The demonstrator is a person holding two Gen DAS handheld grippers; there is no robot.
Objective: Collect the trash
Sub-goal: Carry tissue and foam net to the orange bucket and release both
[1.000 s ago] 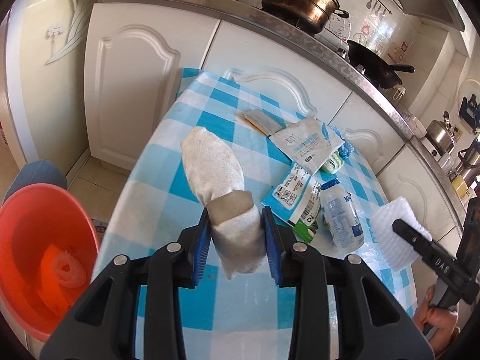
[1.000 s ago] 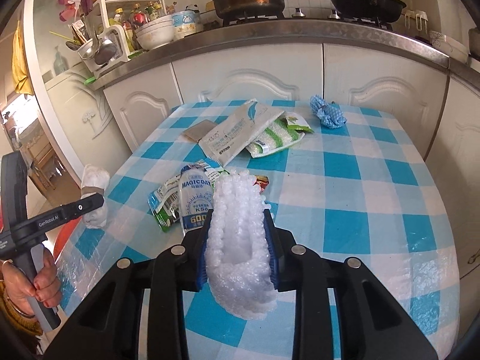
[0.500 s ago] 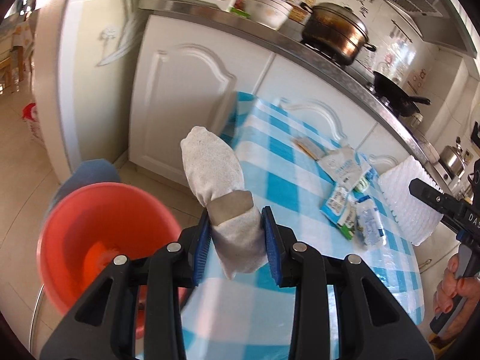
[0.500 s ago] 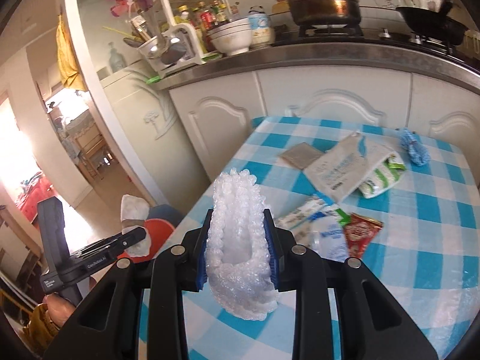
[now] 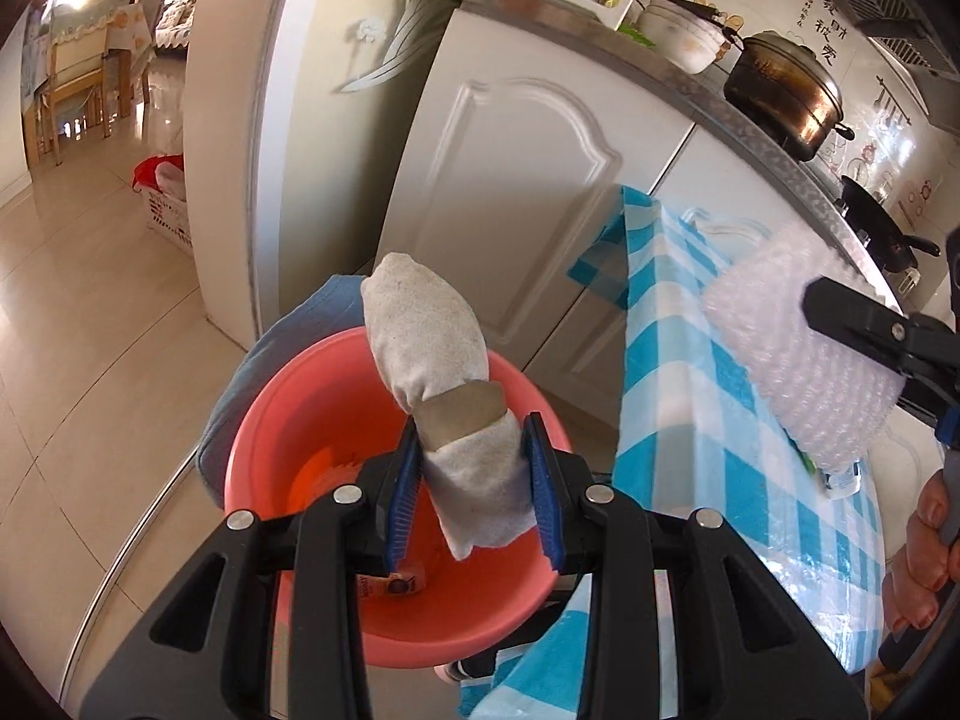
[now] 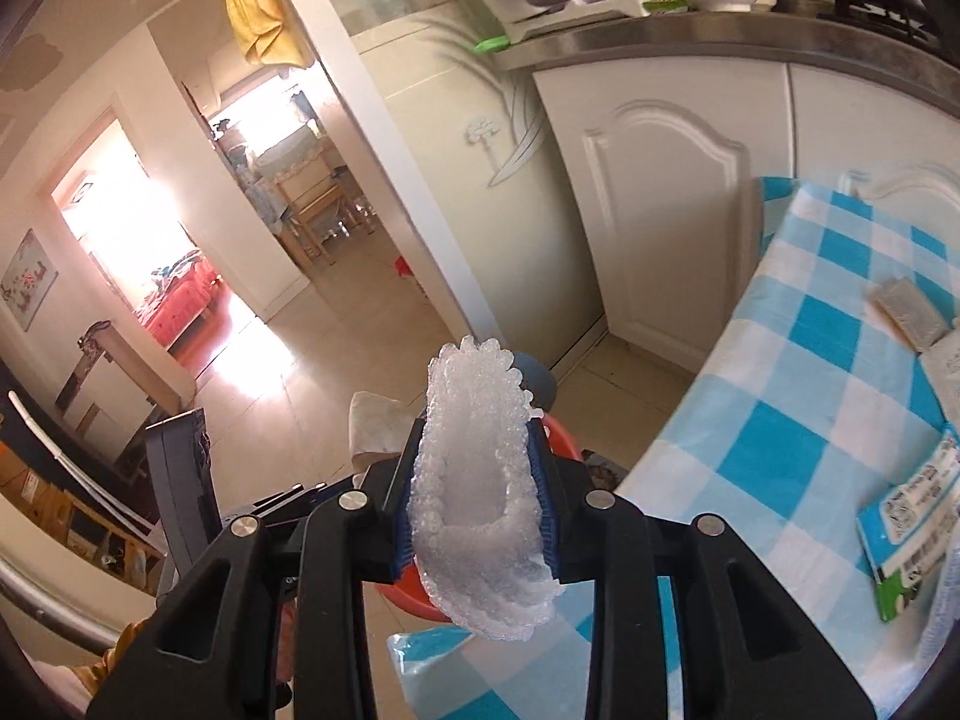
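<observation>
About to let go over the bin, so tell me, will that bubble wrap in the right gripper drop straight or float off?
The bubble wrap looks very light, so it may drift. It folds between the right gripper fingers, so it is probably floppy and springy. The orange basin is wide.

Two grippers: the left gripper (image 5: pixel 474 468) at lower centre of its view, the right gripper (image 6: pixel 477 510) likewise. One grey paper wad (image 5: pixel 438 378), one bubble wrap piece (image 6: pixel 480 498). One orange basin (image 5: pixel 264 420), holding one small wrapper (image 5: pixel 390 585). One checked bench (image 6: pixel 810 420), carrying at right one grey pad (image 6: pixel 909 309) and one printed packet (image 6: pixel 900 531). One pot (image 5: pixel 780 93) and one pan (image 5: pixel 876 228), upper right.
</observation>
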